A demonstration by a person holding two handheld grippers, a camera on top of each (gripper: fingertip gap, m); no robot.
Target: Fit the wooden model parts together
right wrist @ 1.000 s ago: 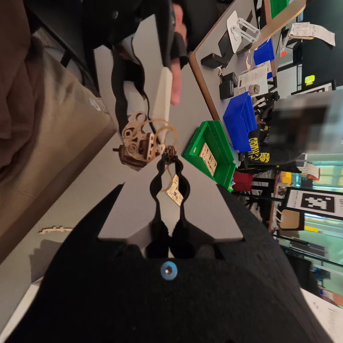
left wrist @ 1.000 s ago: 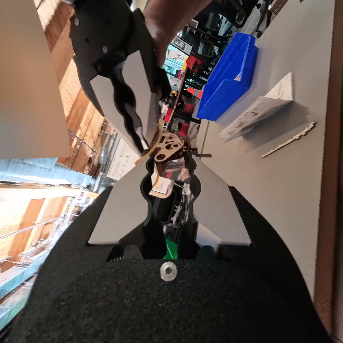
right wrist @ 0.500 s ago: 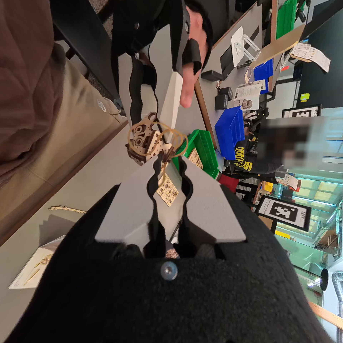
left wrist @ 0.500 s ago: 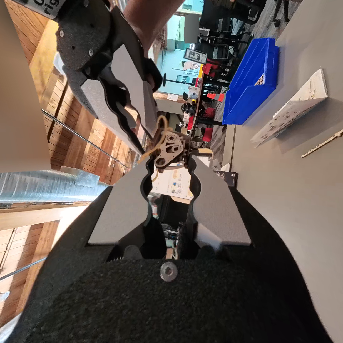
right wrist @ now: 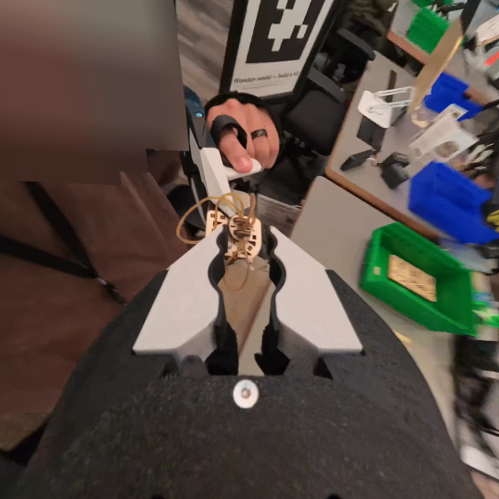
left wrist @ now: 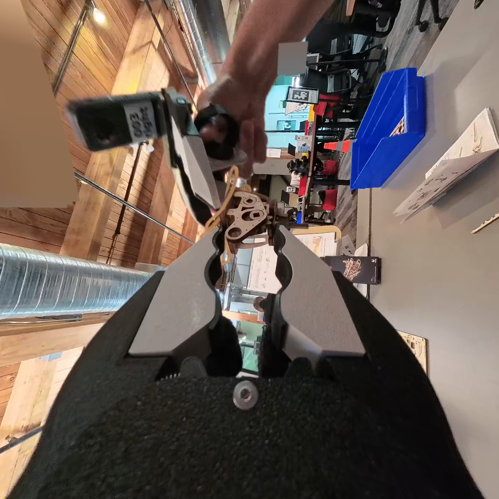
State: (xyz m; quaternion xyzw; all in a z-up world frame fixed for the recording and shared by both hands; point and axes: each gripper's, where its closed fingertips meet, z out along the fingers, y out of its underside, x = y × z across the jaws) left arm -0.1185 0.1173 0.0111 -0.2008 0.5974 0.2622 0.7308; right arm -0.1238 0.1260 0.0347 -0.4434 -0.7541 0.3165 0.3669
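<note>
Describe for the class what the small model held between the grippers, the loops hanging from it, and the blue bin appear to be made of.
Model: thin plywood, matt tan with darker brown cut edges, which suggests laser cutting.
Loops: probably rubber bands, thin, yellowish and limp.
Blue bin: likely moulded plastic, with uniform colour and a slight sheen.

- Model (left wrist: 249, 218) held clear of the surface (left wrist: 432, 297), between the fingertips of the left hand-held gripper (left wrist: 247, 233); right hand-held gripper (left wrist: 199, 186) just beyond it.
- On the surface: bin (left wrist: 386, 135) farthest, booklet (left wrist: 459, 172) nearer, strip (left wrist: 484, 223) beside the booklet.
</note>
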